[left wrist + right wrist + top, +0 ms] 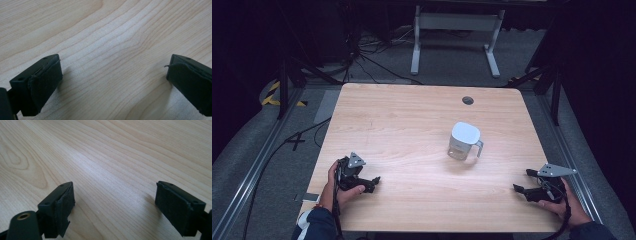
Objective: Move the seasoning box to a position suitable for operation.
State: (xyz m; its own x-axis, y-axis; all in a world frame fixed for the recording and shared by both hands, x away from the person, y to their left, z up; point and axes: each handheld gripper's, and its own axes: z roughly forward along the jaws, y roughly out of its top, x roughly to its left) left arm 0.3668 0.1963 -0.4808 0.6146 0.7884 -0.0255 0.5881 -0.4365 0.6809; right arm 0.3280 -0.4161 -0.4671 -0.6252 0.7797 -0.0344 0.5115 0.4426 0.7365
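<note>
A clear water jug [464, 141] with a white lid and a handle on its right stands on the wooden table [412, 125], right of centre. My left gripper [371, 184] rests low at the table's near left in a hand, jaws pointing right, open and empty. In the left gripper view its gripper [113, 72] has both black pads wide apart over bare wood. My right gripper [521, 187] lies at the near right in the other hand, jaws pointing left, open and empty. The right gripper view shows its gripper [115, 200] with jaws spread above the tabletop.
A round cable hole [468, 100] sits near the table's far edge. Beyond the table stand a white desk frame [455, 35] and loose cables [372, 55] on grey floor. Metal rails [257, 165] run along both sides.
</note>
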